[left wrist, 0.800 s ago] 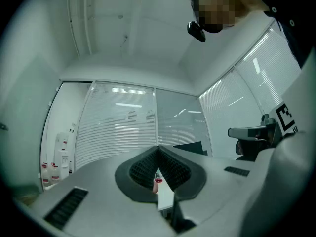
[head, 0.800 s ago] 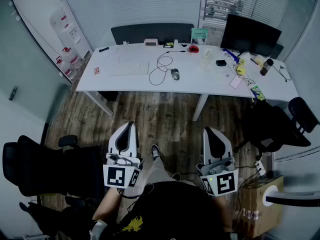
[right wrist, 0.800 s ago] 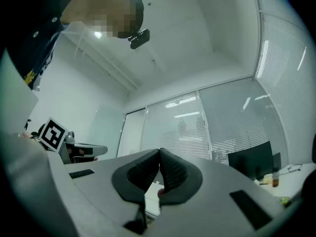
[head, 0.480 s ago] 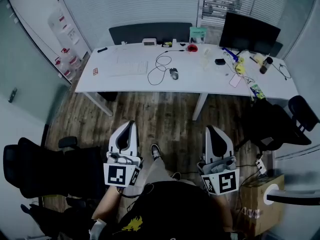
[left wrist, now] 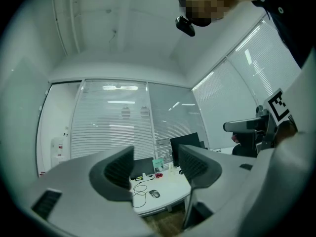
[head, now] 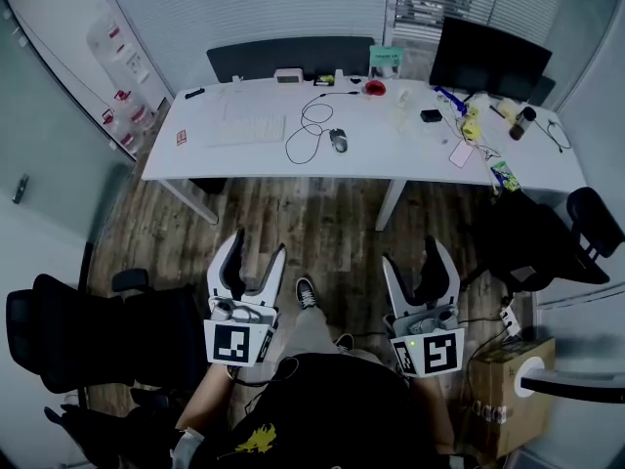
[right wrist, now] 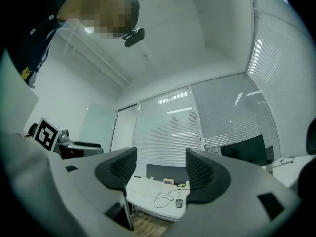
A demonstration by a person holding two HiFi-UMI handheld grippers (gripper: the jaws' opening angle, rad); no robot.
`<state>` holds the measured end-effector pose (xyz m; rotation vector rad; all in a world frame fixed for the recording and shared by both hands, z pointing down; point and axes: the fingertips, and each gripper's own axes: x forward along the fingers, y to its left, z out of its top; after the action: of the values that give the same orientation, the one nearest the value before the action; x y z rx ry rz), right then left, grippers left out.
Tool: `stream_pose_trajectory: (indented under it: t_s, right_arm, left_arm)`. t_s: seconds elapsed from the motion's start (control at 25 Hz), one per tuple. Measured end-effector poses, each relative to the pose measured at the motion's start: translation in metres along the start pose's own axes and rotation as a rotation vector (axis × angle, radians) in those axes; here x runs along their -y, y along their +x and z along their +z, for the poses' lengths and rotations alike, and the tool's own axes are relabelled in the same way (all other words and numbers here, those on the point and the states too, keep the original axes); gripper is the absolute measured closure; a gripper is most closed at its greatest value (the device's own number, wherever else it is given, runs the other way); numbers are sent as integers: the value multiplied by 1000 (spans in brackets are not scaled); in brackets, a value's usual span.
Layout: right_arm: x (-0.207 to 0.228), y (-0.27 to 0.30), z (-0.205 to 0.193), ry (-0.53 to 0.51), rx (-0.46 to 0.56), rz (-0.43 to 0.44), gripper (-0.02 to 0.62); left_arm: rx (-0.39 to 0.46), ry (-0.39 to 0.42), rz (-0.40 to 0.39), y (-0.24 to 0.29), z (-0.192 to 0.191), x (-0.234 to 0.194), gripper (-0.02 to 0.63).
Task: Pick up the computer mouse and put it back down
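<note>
Left gripper, nearest, held over brown wood plank floor: jaws apart, nothing between them. Right gripper likewise released and empty. Both are well short of the long white desk.

Small dark grey computer mouse lies on the desk about mid-length, slightly nearer the front edge. Long axis runs front to rear, nose toward the rear edge, thin black cable looping off to its left. Flat white keyboard left of the loop. Red round dish by the rear edge; contents unreadable.

Head view alone shows the desk's cluttered right end. Left gripper view alone shows the white ceiling and the right gripper's marker cube.
</note>
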<state>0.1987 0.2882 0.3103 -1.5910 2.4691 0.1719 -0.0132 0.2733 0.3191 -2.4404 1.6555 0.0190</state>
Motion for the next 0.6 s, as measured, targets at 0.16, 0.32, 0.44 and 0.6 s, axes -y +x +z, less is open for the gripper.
stream_pose_trajectory:
  t_s: [0.16,0.32,0.44,0.6]
  right_arm:
    - [3,27,-17,23,-33,12,69]
    - [10,62,-38,43,-69,10,-2]
    - [16,92,-56,42,-109,7,-2]
    - [28,149,-72,18,-161,0,-2]
  left_arm:
    - [-37,1,-24,27,-16,-7,156]
    - [-121,9,-53,59,-48,-27,63]
    - [-151,8,-56,81,-66,-48,60]
    - [-157,-13,-45,126,-77,-88,60]
